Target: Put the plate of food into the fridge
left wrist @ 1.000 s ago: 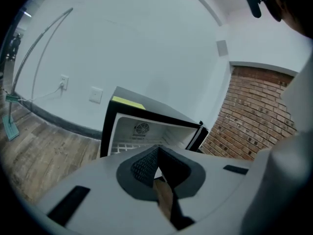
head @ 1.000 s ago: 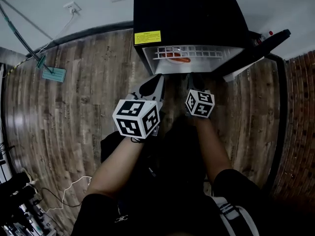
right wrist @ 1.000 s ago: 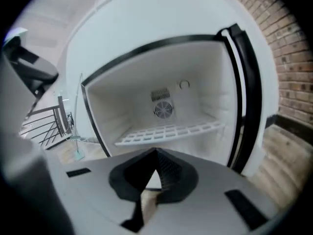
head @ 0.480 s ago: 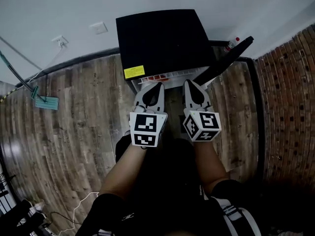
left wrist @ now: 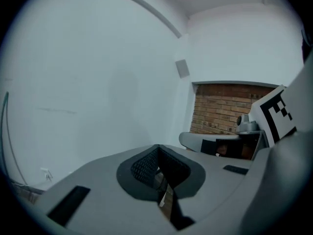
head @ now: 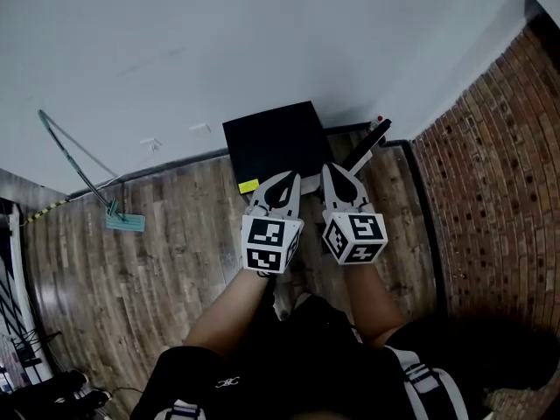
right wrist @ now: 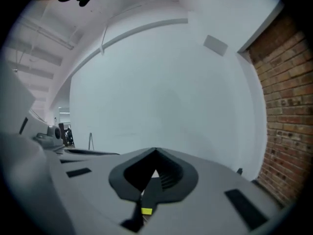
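Left gripper (head: pixel 282 180) and right gripper (head: pixel 333 172) had jaws pressed together, empty, just below the black fridge (head: pixel 271 143) mid-frame.

The fridge (head: pixel 273 143) stands on the floor (head: pixel 157 261) against the far wall (head: pixel 262 42), its door (head: pixel 367 140) swung out to the right. The brick wall (head: pixel 490 156) closes the scene on the right, well apart from the door. Left of the fridge, two wall plates (head: pixel 150 143) sit on the far wall. Farther left, a mop (head: pixel 112 215) leans on that wall with its head on the floor. Nearer than the fridge, the left tool (head: pixel 280 186) and right tool (head: pixel 339 182) hang side by side over its front edge.
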